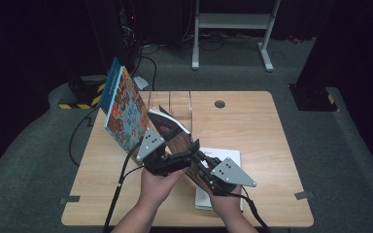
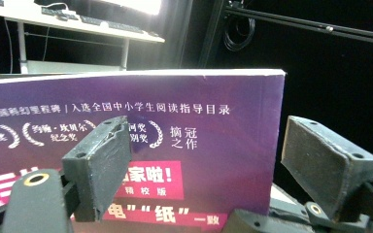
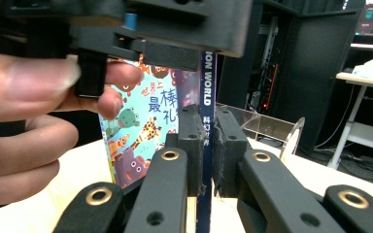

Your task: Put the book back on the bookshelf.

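A purple book (image 1: 166, 127) with Chinese print on its cover (image 2: 199, 121) stands tilted over the middle of the table. My right gripper (image 3: 208, 116) is shut on its dark blue spine (image 3: 208, 77), pads pressed on both sides. In the high view the right gripper (image 1: 199, 161) reaches up and left from the person's right hand. My left gripper (image 1: 187, 153) sits just beside it at the book's lower part. In its own view the left gripper (image 2: 206, 131) is open, its pads wide apart in front of the cover and not pressing on it.
A colourful children's book (image 1: 124, 109) stands leaning at the table's left (image 3: 136, 131). A clear acrylic book holder (image 1: 175, 101) stands behind the purple book. A white book (image 1: 227, 154) lies flat under the right hand. Bare wood table (image 1: 252, 126) lies to the right.
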`<state>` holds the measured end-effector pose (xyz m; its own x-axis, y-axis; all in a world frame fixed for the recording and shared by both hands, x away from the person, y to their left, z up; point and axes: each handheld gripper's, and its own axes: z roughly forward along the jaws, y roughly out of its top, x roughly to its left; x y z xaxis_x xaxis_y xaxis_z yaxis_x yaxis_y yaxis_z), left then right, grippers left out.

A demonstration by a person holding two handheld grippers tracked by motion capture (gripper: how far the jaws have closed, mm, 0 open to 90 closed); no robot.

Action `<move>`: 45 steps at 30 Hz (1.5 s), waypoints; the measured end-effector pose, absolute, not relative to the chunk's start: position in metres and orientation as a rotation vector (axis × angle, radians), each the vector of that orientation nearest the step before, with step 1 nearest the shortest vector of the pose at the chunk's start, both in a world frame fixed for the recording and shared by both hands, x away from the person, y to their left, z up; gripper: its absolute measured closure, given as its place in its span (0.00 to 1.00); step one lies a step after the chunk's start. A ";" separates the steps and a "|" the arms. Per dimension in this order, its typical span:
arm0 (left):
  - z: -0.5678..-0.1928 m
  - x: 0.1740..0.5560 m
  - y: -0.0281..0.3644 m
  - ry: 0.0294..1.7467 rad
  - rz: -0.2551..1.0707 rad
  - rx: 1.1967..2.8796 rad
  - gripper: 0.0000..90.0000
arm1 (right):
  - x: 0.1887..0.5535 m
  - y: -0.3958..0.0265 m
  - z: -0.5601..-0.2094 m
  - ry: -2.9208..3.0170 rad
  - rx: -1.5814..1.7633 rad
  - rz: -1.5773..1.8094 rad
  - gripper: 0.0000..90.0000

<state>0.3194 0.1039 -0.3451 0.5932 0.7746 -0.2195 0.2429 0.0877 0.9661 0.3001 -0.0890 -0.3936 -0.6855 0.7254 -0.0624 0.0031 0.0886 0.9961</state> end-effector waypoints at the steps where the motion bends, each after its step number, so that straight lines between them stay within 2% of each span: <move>1: -0.345 0.319 0.104 0.913 0.492 1.472 0.20 | 0.300 -0.089 -0.394 1.807 0.716 1.651 0.93; 7: -0.346 0.318 0.106 0.936 0.503 1.477 0.22 | 0.297 -0.081 -0.396 1.822 0.672 1.643 0.93; 18: -0.349 0.316 0.113 0.985 0.546 1.469 0.33 | 0.291 -0.063 -0.401 1.871 0.622 1.622 0.92; 21: -0.351 0.314 0.117 0.997 0.575 1.463 0.42 | 0.288 -0.056 -0.404 1.870 0.596 1.601 0.92; 23: -0.352 0.313 0.119 0.998 0.578 1.462 0.43 | 0.288 -0.055 -0.405 1.872 0.598 1.604 0.92; 24: -0.352 0.312 0.120 1.003 0.588 1.459 0.48 | 0.287 -0.053 -0.406 1.871 0.592 1.603 0.92; 27: -0.353 0.311 0.125 1.007 0.609 1.464 0.53 | 0.287 -0.053 -0.405 1.876 0.588 1.600 0.92; 45: -0.354 0.303 0.124 0.989 0.698 1.481 0.70 | 0.286 -0.046 -0.410 1.872 0.575 1.597 0.87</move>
<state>0.3032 0.1243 -0.3536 0.4649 0.8785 -0.1096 0.1908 0.0215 0.9814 0.2864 -0.0457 -0.4103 -0.7225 0.6711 -0.1661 -0.0583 0.1802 0.9819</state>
